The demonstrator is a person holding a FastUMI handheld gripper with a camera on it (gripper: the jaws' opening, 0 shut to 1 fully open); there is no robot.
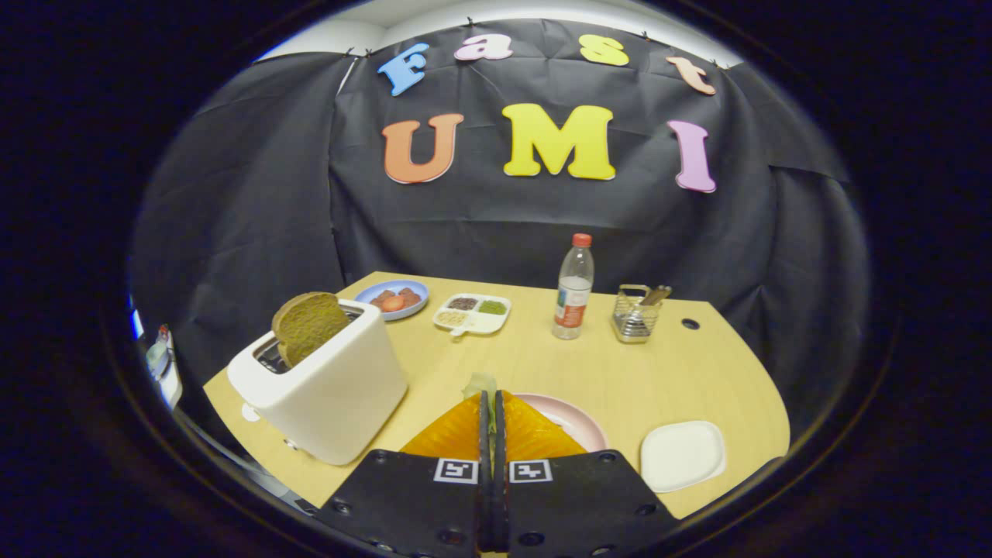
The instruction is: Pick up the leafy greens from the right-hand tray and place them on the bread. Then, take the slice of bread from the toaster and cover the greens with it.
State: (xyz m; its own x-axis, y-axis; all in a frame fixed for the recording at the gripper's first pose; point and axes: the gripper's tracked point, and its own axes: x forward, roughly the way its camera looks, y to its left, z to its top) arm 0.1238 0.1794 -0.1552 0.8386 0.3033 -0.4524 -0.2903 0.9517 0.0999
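Above the pale wooden bench (697, 372) | our tool (491, 399) pinches a pale green leaf (480, 384) over the pink round plate (573, 418) | brown bread slice (308, 325) stands in the white toaster (333, 391)

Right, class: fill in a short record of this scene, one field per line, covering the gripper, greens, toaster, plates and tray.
gripper: fingers closed together, a bit of leafy greens at their tips
toaster: bread slice sticking up from slot
pink plate: just beyond the fingers
white tray: right of pink plate
back of table: blue plate, bottle
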